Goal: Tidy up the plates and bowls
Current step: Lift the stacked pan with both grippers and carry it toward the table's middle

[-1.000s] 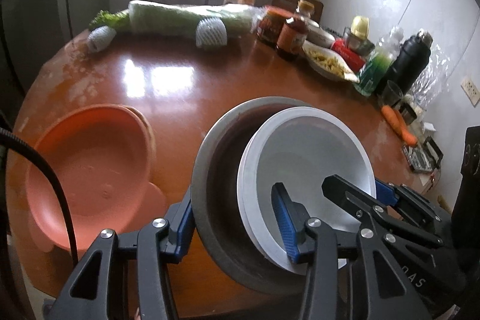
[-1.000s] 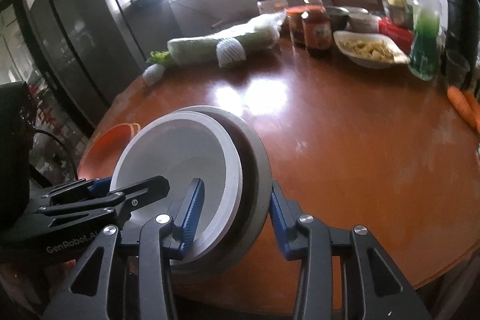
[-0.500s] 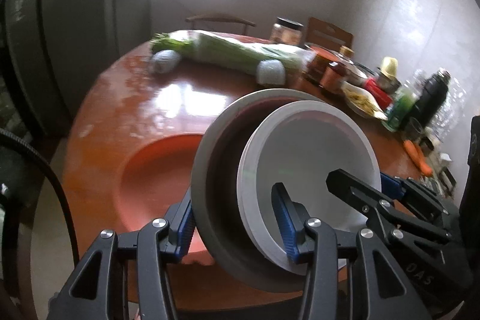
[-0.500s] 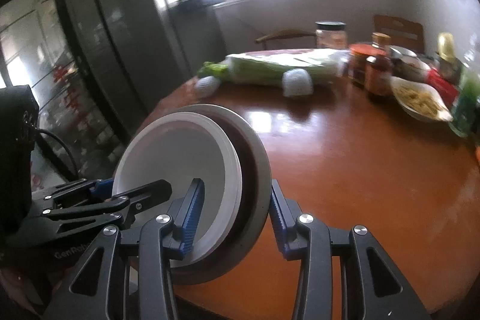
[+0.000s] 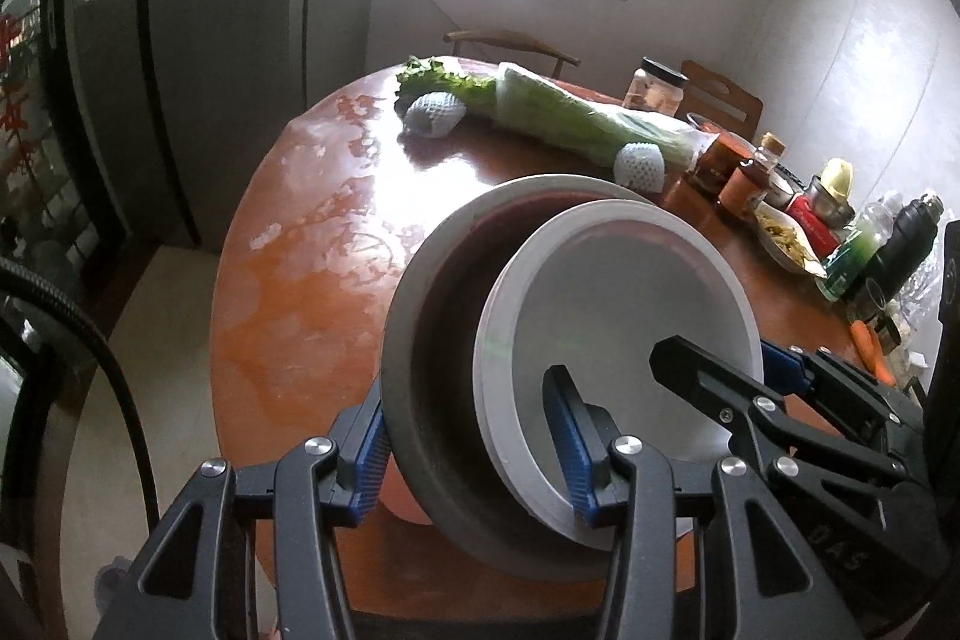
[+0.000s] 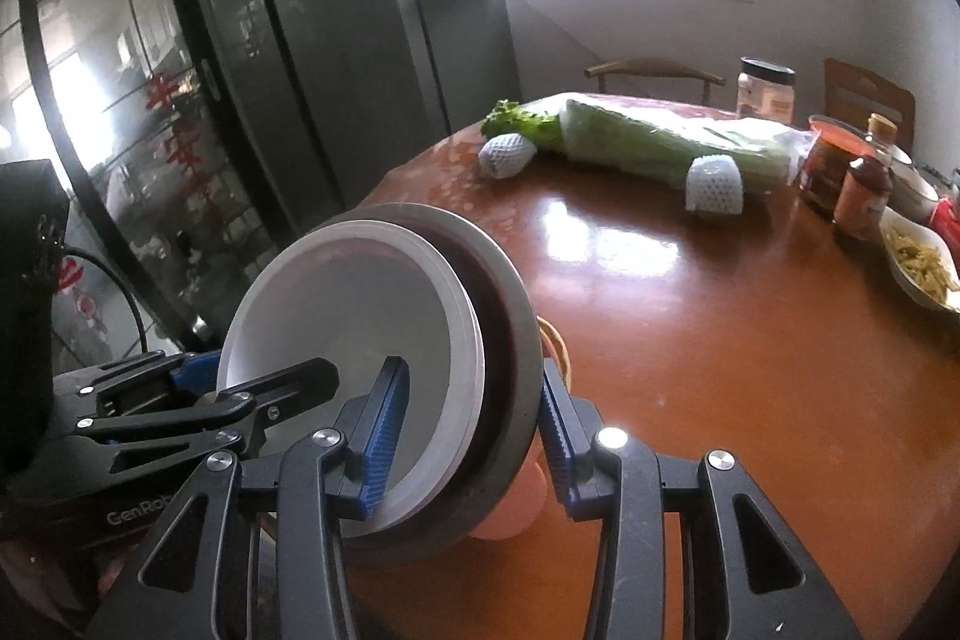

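Both grippers clamp the same nested pair of dishes, held tilted above the near edge of the round wooden table (image 5: pixel 312 316). The left gripper (image 5: pixel 474 451) has its blue pads narrowed onto the rim at about 6 o'clock of the stack: one pad presses the outside of the grey bowl (image 5: pixel 432 340), the other sits inside the white plate (image 5: pixel 624 304) nested in it. The right gripper (image 6: pixel 465 433) grips the opposite rim the same way, one pad inside the white plate (image 6: pixel 354 316) and one against the back of the grey bowl (image 6: pixel 510 304). In each wrist view the other gripper shows at the far side of the stack, at about 4 o'clock in the left view and 8 o'clock in the right.

Below the stack, a salmon-orange dish (image 6: pixel 510 511) peeks out on the table, mostly hidden. At 12 o'clock on the table lies a bagged cabbage (image 5: pixel 576 121) with two foam-netted fruits (image 5: pixel 432 115) beside it. Toward 2 o'clock stand jars and sauce bottles (image 5: pixel 741 175), a dish of food (image 5: pixel 780 244), a green bottle (image 5: pixel 852 256) and a black flask (image 5: pixel 906 244). A dark refrigerator (image 6: pixel 336 40) stands past the table, at 11 o'clock.
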`<state>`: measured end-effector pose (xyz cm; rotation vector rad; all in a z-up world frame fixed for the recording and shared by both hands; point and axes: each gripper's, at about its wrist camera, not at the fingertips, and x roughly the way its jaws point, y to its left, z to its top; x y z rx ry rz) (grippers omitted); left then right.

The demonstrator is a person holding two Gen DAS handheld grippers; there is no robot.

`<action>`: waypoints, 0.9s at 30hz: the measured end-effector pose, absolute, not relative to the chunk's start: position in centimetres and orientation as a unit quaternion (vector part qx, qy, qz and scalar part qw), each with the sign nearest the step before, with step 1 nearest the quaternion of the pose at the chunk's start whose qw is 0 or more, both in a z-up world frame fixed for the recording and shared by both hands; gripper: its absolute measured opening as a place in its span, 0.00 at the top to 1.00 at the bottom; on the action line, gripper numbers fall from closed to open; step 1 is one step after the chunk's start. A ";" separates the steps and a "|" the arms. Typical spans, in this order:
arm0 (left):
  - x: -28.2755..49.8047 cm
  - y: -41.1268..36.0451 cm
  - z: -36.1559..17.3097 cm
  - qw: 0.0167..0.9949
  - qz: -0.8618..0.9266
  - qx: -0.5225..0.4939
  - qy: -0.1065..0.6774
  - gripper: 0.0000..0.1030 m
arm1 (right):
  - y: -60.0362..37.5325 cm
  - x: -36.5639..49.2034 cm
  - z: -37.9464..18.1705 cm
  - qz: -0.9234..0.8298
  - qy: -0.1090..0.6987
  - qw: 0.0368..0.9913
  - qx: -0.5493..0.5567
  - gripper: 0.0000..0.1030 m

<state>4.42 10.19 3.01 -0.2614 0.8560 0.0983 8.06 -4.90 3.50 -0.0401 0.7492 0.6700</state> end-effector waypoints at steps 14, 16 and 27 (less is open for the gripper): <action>5.8 10.4 0.7 0.891 0.036 -0.129 0.433 0.53 | -4.1 9.1 1.4 0.303 0.378 0.874 -0.032 0.58; 5.9 10.4 0.5 0.891 0.036 -0.130 0.434 0.53 | -4.1 9.2 1.2 0.302 0.380 0.874 -0.032 0.58; 6.5 10.8 -0.4 0.889 0.038 -0.128 0.439 0.54 | -3.6 9.5 0.4 0.298 0.384 0.873 -0.038 0.58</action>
